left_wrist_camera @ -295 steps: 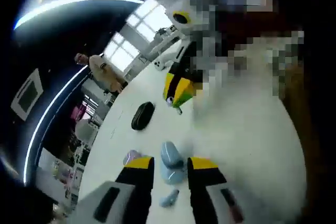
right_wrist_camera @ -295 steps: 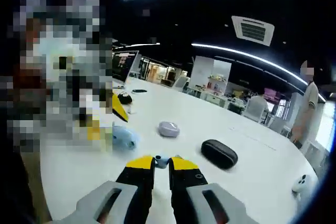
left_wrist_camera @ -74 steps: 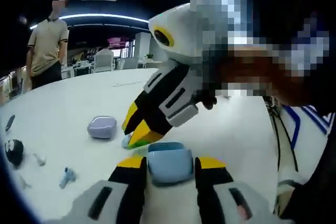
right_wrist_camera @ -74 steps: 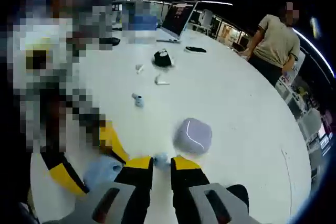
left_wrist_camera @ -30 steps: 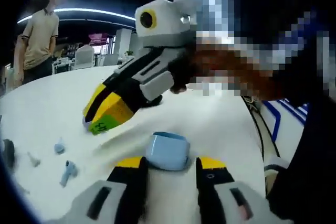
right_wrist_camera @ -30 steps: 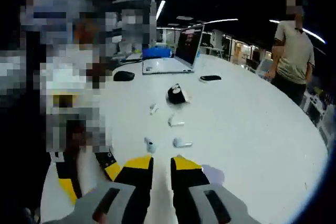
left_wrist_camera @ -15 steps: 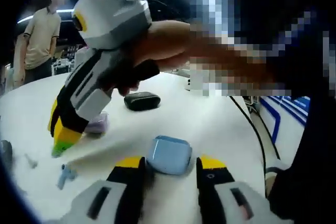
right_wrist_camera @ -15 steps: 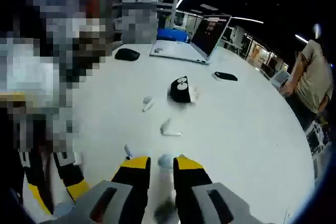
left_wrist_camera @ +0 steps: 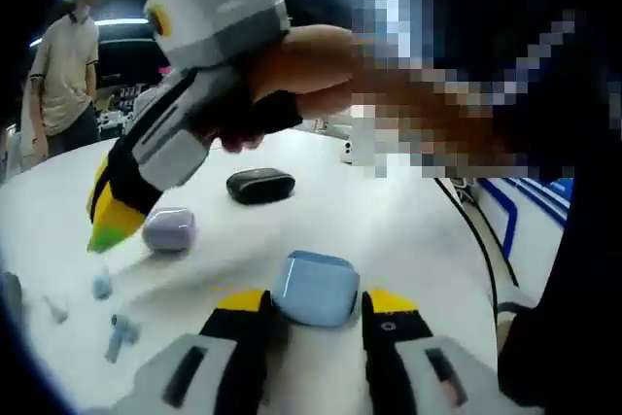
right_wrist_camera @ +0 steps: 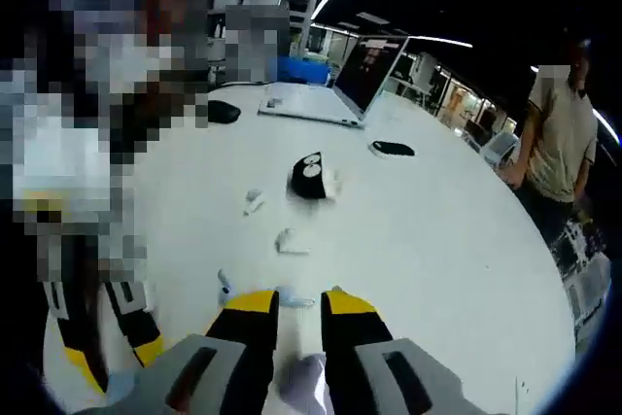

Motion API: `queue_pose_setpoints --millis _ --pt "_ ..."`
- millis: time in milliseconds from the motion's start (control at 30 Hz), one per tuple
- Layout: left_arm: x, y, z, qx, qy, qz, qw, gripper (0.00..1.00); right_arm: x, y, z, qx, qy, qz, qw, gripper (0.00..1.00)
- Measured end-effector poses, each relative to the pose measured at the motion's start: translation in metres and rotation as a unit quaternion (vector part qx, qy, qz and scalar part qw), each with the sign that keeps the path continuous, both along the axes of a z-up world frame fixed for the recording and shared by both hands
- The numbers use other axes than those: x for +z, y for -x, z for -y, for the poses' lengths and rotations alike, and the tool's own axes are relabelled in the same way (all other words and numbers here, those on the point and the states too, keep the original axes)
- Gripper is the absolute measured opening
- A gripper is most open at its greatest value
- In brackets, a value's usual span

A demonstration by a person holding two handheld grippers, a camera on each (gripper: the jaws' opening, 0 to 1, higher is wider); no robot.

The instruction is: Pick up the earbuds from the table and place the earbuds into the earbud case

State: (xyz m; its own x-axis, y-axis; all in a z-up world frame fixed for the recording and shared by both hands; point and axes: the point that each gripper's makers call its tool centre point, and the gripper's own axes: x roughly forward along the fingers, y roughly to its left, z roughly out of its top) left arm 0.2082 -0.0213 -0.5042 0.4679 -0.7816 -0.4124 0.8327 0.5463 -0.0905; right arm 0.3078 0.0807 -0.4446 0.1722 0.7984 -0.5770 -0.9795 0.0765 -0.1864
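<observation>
The left gripper is pinching a blue earbud case between its yellow-tipped fingers, the case sitting lid-shut on the white desk. Beyond those fingers the right gripper is hovering, held by a hand, its tip pointing down just above a small blue earbud. Another blue earbud is lying left of the left fingers (nearer the desk edge). A lilac case and a black case are sitting farther out. In the right gripper view the fingers are standing slightly apart with a blue earbud at the gap; whether they are touching it I cannot tell. A person in a beige shirt is standing beyond the desk.
</observation>
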Motion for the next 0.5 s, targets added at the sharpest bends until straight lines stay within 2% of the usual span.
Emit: queue_pose_setpoints --millis 33,67,100,133,167,200,233,267,300,333,367,433,500 --pt "0.0 -0.001 0.002 -0.003 -0.001 0.003 1.0 0.37 0.01 0.0 0.009 -0.013 -0.015 0.006 0.9998 0.17" --pt "0.001 -0.016 0.005 0.037 0.002 -0.008 0.9993 0.37 0.028 -0.001 0.03 -0.044 -0.044 0.019 0.9979 0.17" --pt "0.005 -0.033 0.009 0.068 0.013 0.006 0.9976 0.37 0.04 -0.002 0.048 -0.071 -0.063 0.027 0.9951 0.17" --pt "0.012 -0.052 0.015 0.093 0.034 0.039 0.9943 0.38 0.047 -0.002 0.067 -0.103 -0.077 0.028 0.9913 0.17" --pt "0.012 -0.062 0.021 0.103 0.037 0.038 0.9933 0.42 0.054 -0.002 0.092 -0.143 -0.092 0.029 0.985 0.17" --pt "0.015 -0.064 0.027 0.102 0.041 0.028 0.9936 0.46 0.054 -0.001 0.105 -0.163 -0.096 0.028 0.9815 0.17" --pt "0.019 -0.067 0.029 0.102 0.043 0.027 0.9935 0.46 0.053 0.005 0.126 -0.191 -0.101 0.027 0.9761 0.17" --pt "0.036 -0.066 0.03 0.093 0.048 0.059 0.9927 0.45 0.05 0.011 0.138 -0.202 -0.101 0.025 0.9739 0.17" --pt "0.047 -0.059 0.027 0.078 0.046 0.089 0.9919 0.43 0.044 0.016 0.146 -0.208 -0.1 0.016 0.9729 0.17" --pt "0.05 -0.054 0.022 0.068 0.03 0.108 0.9913 0.42 0.039 0.02 0.15 -0.212 -0.1 0.006 0.9722 0.17" --pt "0.048 -0.049 0.014 0.06 0.016 0.11 0.992 0.41 0.033 0.023 0.152 -0.21 -0.099 -0.004 0.9727 0.17" --pt "0.043 -0.036 -0.008 0.055 0.009 0.09 0.9944 0.41 0.026 0.024 0.145 -0.204 -0.103 -0.02 0.9733 0.17" --pt "0.04 -0.031 -0.038 0.075 0.005 0.075 0.9944 0.41 0.024 0.019 0.125 -0.199 -0.105 -0.032 0.9738 0.18"
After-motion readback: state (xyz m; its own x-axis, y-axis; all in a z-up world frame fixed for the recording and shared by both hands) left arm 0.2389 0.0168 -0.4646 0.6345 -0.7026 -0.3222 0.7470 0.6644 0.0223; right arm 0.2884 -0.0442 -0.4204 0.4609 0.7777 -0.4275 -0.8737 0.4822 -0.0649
